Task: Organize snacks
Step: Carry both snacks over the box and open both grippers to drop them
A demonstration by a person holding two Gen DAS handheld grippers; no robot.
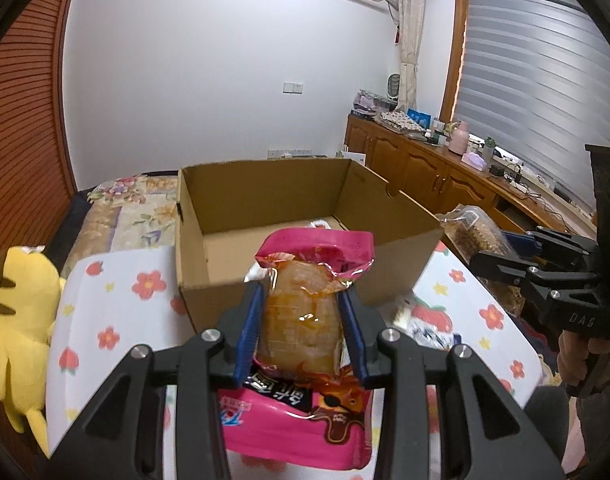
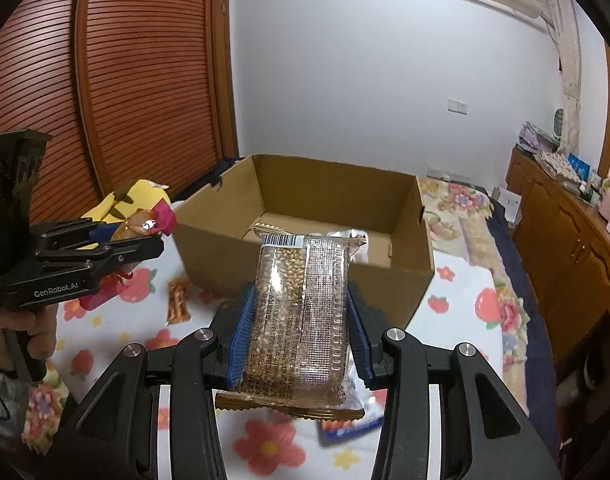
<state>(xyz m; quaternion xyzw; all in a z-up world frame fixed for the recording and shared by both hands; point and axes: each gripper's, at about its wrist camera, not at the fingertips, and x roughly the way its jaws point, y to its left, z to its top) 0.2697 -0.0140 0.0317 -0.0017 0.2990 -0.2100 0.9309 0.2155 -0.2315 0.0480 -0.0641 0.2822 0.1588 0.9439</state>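
Observation:
My left gripper (image 1: 301, 296) is shut on a pink snack packet (image 1: 301, 320) with a clear orange window, held above the floral cloth just before an open cardboard box (image 1: 401, 256). My right gripper (image 2: 299, 300) is shut on a clear packet of brown grain bars (image 2: 301, 312), also held up in front of the box (image 2: 305, 276). Each gripper shows in the other view: the right one (image 1: 501, 256) at the right, the left one (image 2: 145, 236) at the left. A few packets lie in the box.
A small orange snack packet (image 2: 178, 301) lies on the cloth (image 2: 457, 320) left of the box, a blue packet (image 2: 345, 426) under my right gripper. A yellow plush toy (image 1: 13, 312) sits at the left. A wooden cabinet (image 1: 425, 168) lines the right wall.

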